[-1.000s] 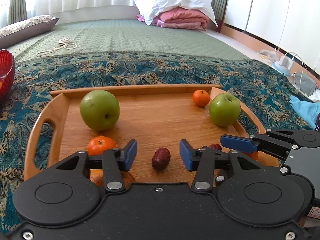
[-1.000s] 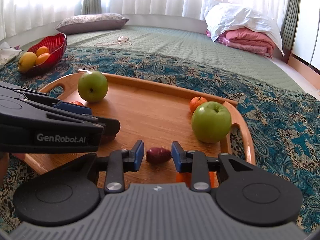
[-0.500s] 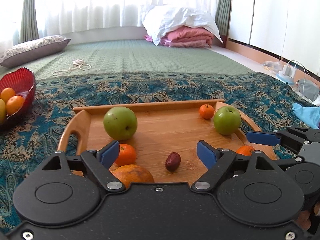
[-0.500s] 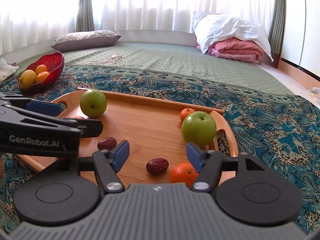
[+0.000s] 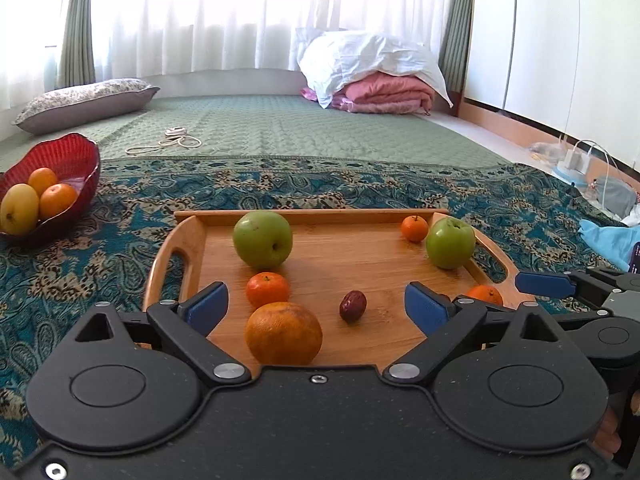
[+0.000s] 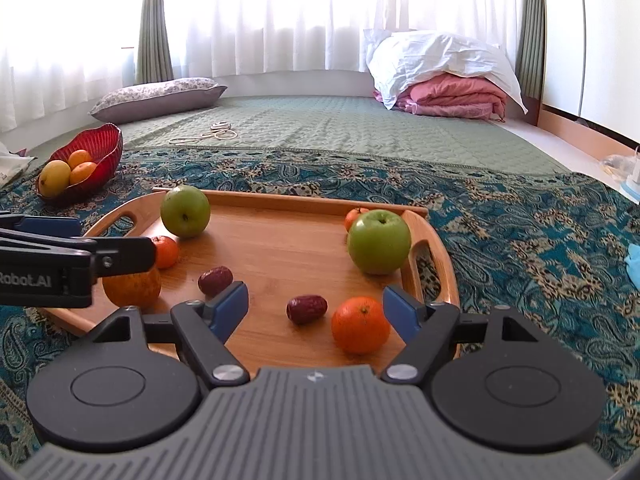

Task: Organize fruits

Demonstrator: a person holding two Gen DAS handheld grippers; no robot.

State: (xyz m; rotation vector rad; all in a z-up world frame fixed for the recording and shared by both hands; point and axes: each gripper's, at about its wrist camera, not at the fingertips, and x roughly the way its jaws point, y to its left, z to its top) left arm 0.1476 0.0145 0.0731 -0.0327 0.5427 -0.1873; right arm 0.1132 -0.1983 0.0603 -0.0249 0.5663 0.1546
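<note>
Both tools hang over the near edge of the wooden tray (image 5: 172, 248), which sits on the patterned teal bedspread (image 6: 520, 216). The left hand-held gripper (image 5: 316, 306) is spread wide with nothing in it, and so is the right hand-held gripper (image 6: 316, 306). Taking the tray as the landmark: two green apples sit toward its far side, one at the far left (image 5: 263, 239) and one at the far right (image 5: 450, 242), with a small tangerine (image 5: 415, 228) just beside the right one. Near the tray's front edge lie a big dull-skinned orange (image 5: 283, 333), a small mandarin (image 5: 267, 289) just behind it, a brighter orange (image 6: 360, 325) at the front right, and two wrinkled dark-red dates (image 6: 307, 309) (image 6: 215, 281). Off the tray's left, well apart, a red bowl (image 5: 82, 156) already holds citrus and a yellow fruit. I'd judge the apples firm, smooth and rather slippery, best taken across the widest part; the oranges give a little and grip well by their pebbled skin; the dates are light, soft and small, so a gentle pinch across the short axis seems right.
</note>
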